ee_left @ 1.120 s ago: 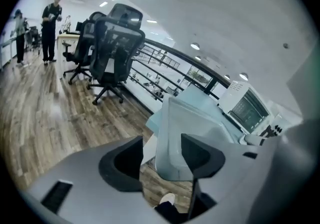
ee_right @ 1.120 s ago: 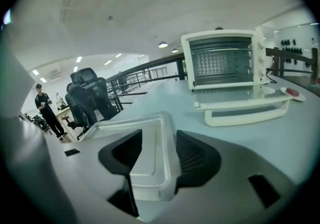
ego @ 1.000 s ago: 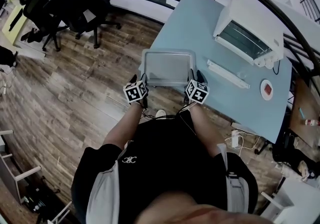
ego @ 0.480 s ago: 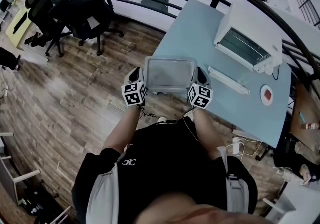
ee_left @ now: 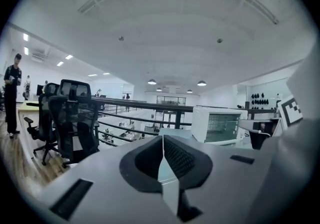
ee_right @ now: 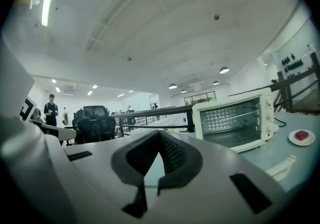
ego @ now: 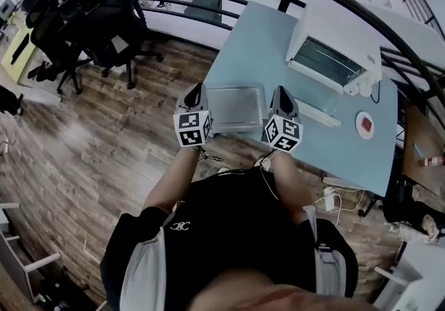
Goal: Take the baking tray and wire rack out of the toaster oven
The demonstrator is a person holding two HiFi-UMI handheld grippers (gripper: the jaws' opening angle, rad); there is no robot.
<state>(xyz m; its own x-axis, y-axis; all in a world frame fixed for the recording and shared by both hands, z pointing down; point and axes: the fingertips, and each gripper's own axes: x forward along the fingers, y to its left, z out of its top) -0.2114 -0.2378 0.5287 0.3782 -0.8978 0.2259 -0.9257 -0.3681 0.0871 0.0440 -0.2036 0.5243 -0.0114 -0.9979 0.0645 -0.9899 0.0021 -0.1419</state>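
Shut tight at the left gripper [ego: 196, 90], with nothing between the pads, having just drawn the last bit closed. Shut and empty at the right gripper [ego: 280, 92] too. Held side by side above the blue table [ego: 264, 38], pointing toward the toaster oven [ego: 332, 52] ahead and to their right. Below and between the two claws, flat on the table and gripped by neither: the baking tray [ego: 234, 108]. Just beyond the right claw, a long white strip [ego: 316, 113]; further right, a small plate [ego: 364, 124]. No telling where the wire rack is.

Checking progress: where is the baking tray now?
Head view, centre: the baking tray lies on the table's near corner, down-left of the toaster oven.
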